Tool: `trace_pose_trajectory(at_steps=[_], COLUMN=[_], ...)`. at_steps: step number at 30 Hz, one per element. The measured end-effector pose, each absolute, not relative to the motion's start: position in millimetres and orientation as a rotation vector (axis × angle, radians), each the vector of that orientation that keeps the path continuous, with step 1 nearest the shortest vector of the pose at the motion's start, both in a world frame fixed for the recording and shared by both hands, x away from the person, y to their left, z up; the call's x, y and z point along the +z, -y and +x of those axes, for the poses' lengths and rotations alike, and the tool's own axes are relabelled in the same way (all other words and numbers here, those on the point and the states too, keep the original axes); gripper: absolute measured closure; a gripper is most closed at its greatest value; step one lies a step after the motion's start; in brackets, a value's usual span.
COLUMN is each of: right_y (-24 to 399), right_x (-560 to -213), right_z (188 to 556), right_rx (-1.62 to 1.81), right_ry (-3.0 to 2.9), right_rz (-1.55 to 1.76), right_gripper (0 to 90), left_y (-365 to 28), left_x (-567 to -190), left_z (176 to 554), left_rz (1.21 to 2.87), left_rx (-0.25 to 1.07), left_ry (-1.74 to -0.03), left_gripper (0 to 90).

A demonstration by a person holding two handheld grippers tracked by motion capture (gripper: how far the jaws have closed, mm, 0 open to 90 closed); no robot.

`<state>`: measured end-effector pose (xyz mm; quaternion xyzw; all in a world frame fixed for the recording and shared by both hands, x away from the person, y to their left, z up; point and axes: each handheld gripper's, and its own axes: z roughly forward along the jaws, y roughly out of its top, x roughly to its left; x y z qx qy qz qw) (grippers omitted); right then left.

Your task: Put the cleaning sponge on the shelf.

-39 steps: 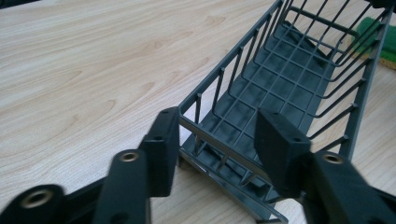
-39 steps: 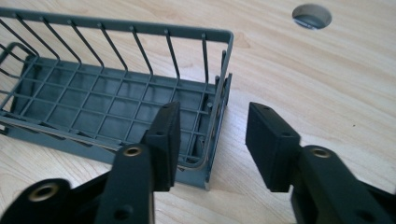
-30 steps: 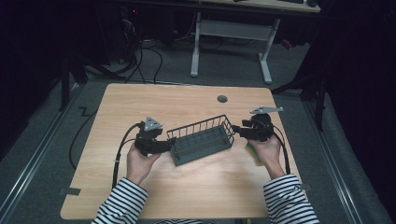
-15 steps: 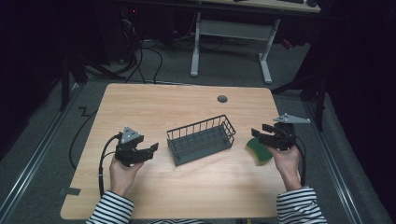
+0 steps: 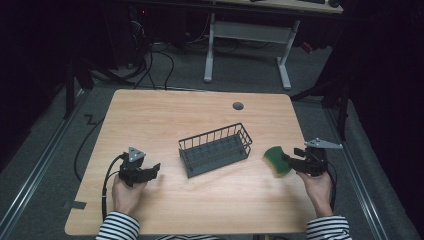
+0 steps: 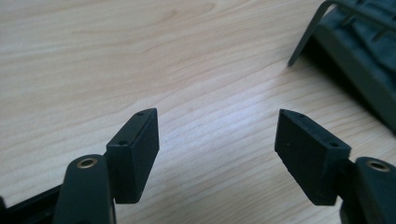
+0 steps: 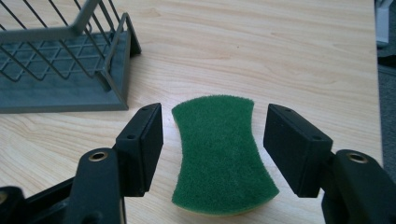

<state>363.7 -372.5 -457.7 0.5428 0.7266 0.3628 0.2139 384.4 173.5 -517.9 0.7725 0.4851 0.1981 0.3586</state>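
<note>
We list a green sponge (image 7: pixel 222 154) lying flat on the table (image 5: pixel 165 115) right of the wire basket (image 5: pixel 215 150), between our right gripper (image 7: pixel 212 140)'s just-widening, untouching jaws, our left gripper (image 6: pixel 217 154) likewise just-widening and empty; closing off-centre could squeeze the sponge sideways out.

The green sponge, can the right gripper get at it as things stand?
Probably yes. The green sponge lies flat on the table between the open jaws of the right gripper, which have just been opening. There is a gap on each side, nothing lies in between, and the wire basket stands clear.
</note>
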Motion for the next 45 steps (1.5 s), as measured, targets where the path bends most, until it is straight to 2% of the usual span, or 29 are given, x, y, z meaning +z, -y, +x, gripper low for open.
trace_pose_trajectory(at_steps=[14, 19, 37, 45], right_y=[356, 356, 344, 343], right_x=[-488, -494, -487, -496], right_z=[390, 396, 421, 427], right_rx=[0.857, 0.812, 0.583, 0.461], right_ry=[-2.061, -2.093, -2.293, -2.361], right_rz=[1.530, 1.541, 1.531, 1.527], right_gripper=[24.9, 23.0, 24.4, 28.7], left_y=[-181, -181, -180, -180], left_x=[-536, -536, -537, -536], left_z=[389, 389, 390, 389], left_rz=[1.987, 1.986, 1.980, 1.983], left_rx=[0.563, 0.561, 0.561, 0.559], left_ry=[-1.298, -1.297, -1.309, -1.308], left_gripper=[30.7, 30.7, 29.2, 28.6])
